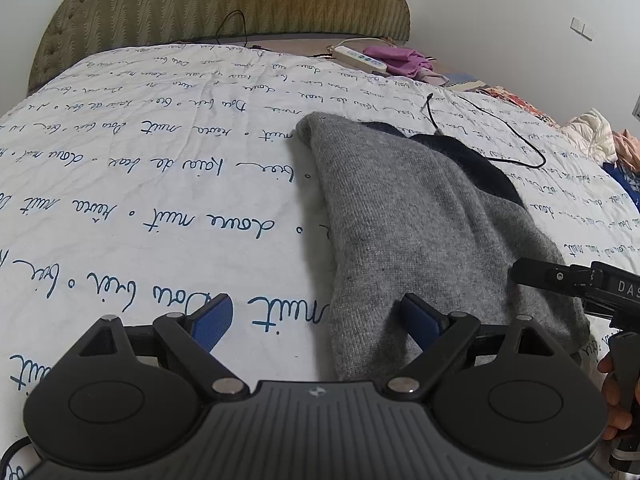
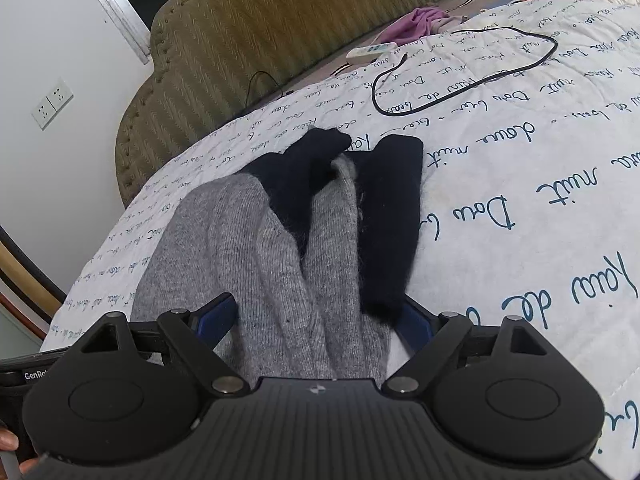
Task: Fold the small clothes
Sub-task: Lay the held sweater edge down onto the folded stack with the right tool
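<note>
The grey knit garment point(image 1: 432, 216) with dark navy ends point(image 2: 384, 216) lies lengthwise on the white script-printed bedspread point(image 1: 140, 200), already doubled along its length, near end by the person, far end toward the green headboard point(image 1: 224, 4). The left gripper point(image 1: 320, 320) hangs spread wide over the garment's near left edge, one blue pad over bare bedspread, the other over grey knit, nothing pinched. The right gripper point(image 2: 320, 320) is also spread wide, straddling the near end with grey and navy layers lying loose between the pads; no pinch visible. Judged step: take both near corners and carry them away to meet the far end. To do it well, each gripper should drop low enough to catch every layer at its corner, not just the top skin, since the knit looks soft and stretchy and will likely slip or sag. The right side needs care: the navy strip sits on the grey, so a shallow bite may lift it alone. Lift both corners together and level, travel straight, and keep clear of the black cable point(image 1: 516, 148) lying near the far end.
</note>
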{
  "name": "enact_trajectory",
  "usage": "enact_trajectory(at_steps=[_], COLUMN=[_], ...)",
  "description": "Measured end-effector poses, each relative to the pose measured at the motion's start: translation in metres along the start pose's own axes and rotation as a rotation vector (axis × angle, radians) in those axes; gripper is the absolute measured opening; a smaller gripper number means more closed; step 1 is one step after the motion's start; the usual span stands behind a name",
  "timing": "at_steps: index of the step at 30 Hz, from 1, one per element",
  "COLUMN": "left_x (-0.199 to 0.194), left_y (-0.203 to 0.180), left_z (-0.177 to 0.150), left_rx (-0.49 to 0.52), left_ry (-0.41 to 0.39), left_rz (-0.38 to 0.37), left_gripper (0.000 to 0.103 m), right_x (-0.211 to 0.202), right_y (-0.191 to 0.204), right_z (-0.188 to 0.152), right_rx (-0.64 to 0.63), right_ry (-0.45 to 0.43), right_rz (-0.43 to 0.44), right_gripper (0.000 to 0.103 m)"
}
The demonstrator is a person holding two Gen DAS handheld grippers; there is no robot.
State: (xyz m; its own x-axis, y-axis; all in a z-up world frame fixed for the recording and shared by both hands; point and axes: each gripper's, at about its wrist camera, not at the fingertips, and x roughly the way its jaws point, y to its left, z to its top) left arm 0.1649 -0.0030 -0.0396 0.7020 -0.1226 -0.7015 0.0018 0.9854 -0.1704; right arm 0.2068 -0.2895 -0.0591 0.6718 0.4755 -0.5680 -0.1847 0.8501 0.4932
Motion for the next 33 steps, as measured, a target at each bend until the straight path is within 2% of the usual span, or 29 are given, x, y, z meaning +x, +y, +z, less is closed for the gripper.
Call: enact_trajectory(at_steps=[9, 13, 17, 21, 22, 23, 25, 26, 27, 30, 33], left_x=[0.006, 0.014, 0.026, 0.017, 0.015, 0.015, 0.022, 0.025, 0.026, 0.016, -0.006], left_y=[-0.002, 0.004, 0.011, 0.014, 0.014, 0.013, 0.009, 0.009, 0.01, 0.015, 0.025], left_z=[0.0, 0.006, 0.009, -0.004, -0.008, -0.01, -0.007, -0.004, -0.001, 0.004, 0.004], left_rx=[0.008, -0.003, -0.044, 0.012, 0.023, 0.035, 0.033, 0.013, -0.003, -0.021, -0.03], left_ry=[0.004, 0.001, 0.046, 0.044, 0.038, 0.038, 0.067, 0.074, 0.072, 0.028, -0.033], left_rz=[-0.026, -0.141, -0.294, -0.395, -0.412, -0.423, -0.412, -0.403, -0.405, -0.394, -0.382], left_gripper=[0.095, 0.095, 0.095, 0.094, 0.088, 0.064, 0.031, 0.019, 0.016, 0.013, 0.013], right_x=[0.002, 0.004, 0.015, 0.005, 0.002, 0.001, 0.005, 0.01, 0.017, 0.032, 0.024], right_y=[0.0, -0.006, -0.014, -0.003, -0.002, -0.004, -0.007, -0.007, -0.008, -0.006, 0.001], right_z=[-0.003, 0.002, 0.009, 0.003, -0.001, -0.004, -0.003, 0.0, 0.002, 0.003, 0.0], right_rx=[-0.025, 0.012, 0.04, -0.055, -0.058, -0.04, 0.013, 0.044, 0.073, 0.141, 0.17], right_ry=[-0.013, -0.008, 0.027, 0.095, 0.108, 0.116, 0.124, 0.129, 0.137, 0.146, 0.132], right_rz=[0.014, 0.081, 0.152, 0.155, 0.18, 0.206, 0.23, 0.235, 0.235, 0.246, 0.262], right_gripper=[0.085, 0.081, 0.078, 0.077, 0.076, 0.072, 0.055, 0.046, 0.023, 0.02, 0.02])
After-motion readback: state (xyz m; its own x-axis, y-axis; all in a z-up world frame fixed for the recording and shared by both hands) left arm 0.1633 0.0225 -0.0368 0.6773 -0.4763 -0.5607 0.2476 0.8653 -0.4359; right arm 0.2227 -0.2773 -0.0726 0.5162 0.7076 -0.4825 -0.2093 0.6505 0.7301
